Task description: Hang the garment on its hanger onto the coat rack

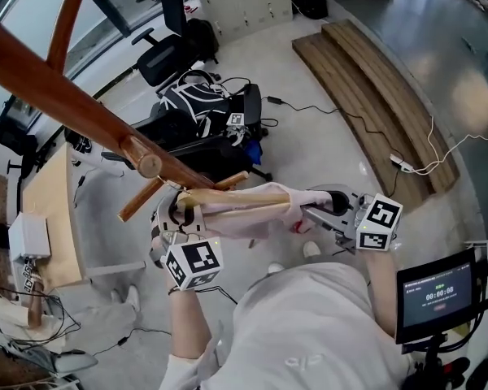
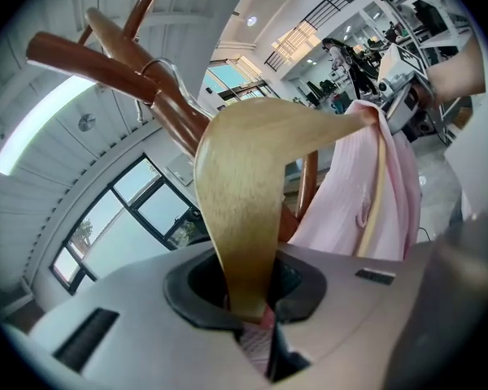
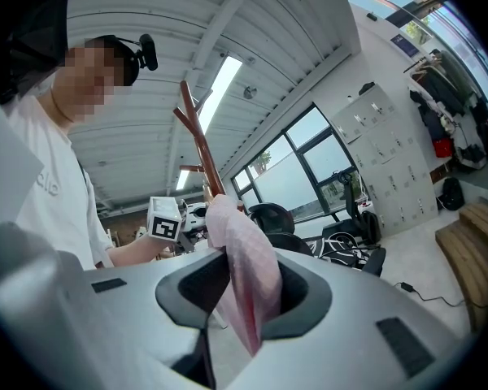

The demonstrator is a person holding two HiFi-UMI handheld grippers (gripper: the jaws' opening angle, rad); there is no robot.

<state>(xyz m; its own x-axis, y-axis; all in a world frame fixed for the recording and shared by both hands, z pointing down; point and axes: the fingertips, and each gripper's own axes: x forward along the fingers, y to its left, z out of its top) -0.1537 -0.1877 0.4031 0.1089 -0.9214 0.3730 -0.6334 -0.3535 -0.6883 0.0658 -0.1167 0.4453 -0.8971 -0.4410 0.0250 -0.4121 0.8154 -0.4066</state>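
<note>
Both grippers have a hold: the left gripper's jaws clamp one end of the wooden hanger, and the right gripper's jaws pinch the pink garment draped over it, just beneath the coat rack's pegs.

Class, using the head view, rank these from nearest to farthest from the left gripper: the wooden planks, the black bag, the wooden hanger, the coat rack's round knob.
1. Wooden hanger: clamped in the left gripper itself.
2. Coat rack's round knob: just above the gripper, slightly left.
3. Black bag: beyond the rack, upper middle.
4. Wooden planks: on the floor, far upper right.
</note>
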